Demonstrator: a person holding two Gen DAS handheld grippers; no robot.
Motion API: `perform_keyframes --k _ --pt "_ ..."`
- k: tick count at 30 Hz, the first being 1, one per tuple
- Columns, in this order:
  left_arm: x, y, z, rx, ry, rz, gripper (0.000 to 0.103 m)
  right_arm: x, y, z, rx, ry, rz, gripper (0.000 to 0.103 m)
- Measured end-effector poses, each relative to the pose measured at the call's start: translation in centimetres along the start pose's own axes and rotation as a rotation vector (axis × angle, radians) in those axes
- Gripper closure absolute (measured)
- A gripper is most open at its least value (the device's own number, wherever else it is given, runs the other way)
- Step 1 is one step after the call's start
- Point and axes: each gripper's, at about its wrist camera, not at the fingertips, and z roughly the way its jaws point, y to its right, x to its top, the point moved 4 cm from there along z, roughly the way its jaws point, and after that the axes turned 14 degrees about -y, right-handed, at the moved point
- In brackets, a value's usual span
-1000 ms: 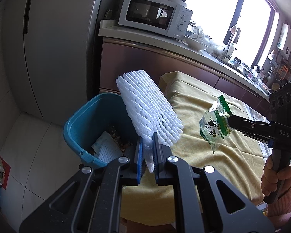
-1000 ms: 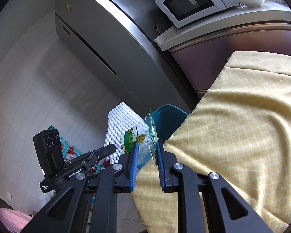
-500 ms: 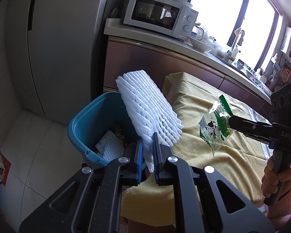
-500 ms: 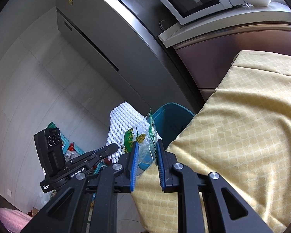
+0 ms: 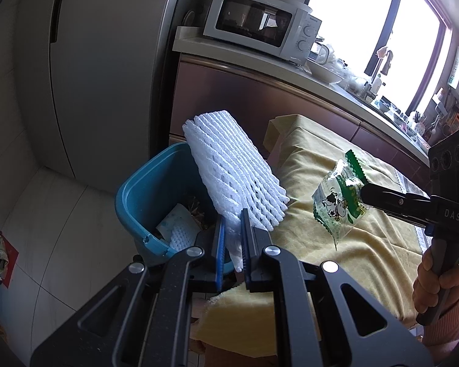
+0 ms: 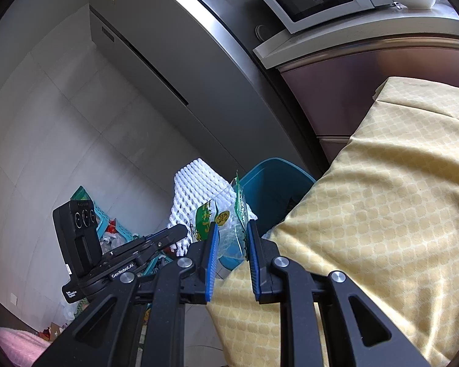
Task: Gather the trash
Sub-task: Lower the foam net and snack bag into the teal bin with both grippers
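My left gripper (image 5: 232, 232) is shut on a white foam fruit net (image 5: 232, 174) and holds it upright just above the near rim of a blue trash bin (image 5: 143, 195). The bin stands on the floor beside the table and holds paper and another foam net. My right gripper (image 6: 231, 238) is shut on a clear green-printed snack wrapper (image 6: 226, 220), held over the table's edge near the bin (image 6: 275, 180). The wrapper (image 5: 339, 202) and right gripper (image 5: 364, 195) also show in the left wrist view. The foam net (image 6: 195, 192) and left gripper (image 6: 180, 231) show in the right wrist view.
A table with a yellow cloth (image 5: 336, 244) is right of the bin. A steel fridge (image 5: 107, 61) and a counter with a microwave (image 5: 260, 21) stand behind. A teal basket with clutter (image 6: 113, 229) sits on the floor to the left.
Both grippers have drifted slightly closer to the bin, each holding its item. The holds have not changed.
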Motion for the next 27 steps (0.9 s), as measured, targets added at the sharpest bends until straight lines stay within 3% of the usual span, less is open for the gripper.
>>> perform_keyframes --k 27 --pt "0.1 -2.0 1.6 0.019 -0.027 -0.047 0.093 1.7 0.2 2.3 0.003 -0.049 0.011 0.086"
